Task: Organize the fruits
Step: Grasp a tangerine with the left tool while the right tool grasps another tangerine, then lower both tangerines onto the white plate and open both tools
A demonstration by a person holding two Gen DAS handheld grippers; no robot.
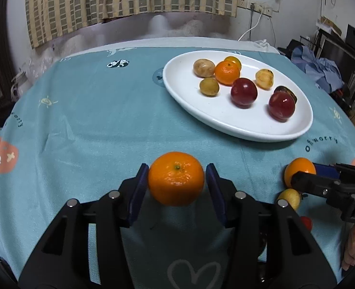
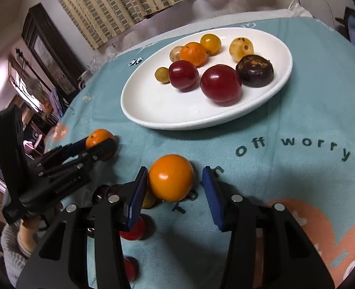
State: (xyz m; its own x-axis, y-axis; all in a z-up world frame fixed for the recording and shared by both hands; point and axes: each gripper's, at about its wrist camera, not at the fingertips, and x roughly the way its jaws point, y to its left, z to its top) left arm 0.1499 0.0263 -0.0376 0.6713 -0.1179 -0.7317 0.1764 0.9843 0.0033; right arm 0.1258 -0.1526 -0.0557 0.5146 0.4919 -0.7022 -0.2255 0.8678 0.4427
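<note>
A white oval plate (image 1: 249, 125) (image 2: 153, 110) on the teal cloth holds several fruits: two red plums (image 1: 243, 92), mandarins, yellowish fruits and a dark one (image 2: 254, 71). My left gripper (image 1: 176, 180) is shut on an orange mandarin (image 1: 176, 178), held just above the cloth; it shows at the left of the right wrist view (image 2: 100, 138). My right gripper (image 2: 175, 187) is open around another orange (image 2: 171, 177) resting on the cloth, left pad touching, right pad apart. That orange shows in the left wrist view (image 1: 299, 168).
Loose fruits lie beside the right gripper: a yellow one (image 1: 289, 197), red ones (image 2: 133, 231) and a dark one (image 2: 100, 193). The table's far edge meets a curtained wall; clutter stands at right.
</note>
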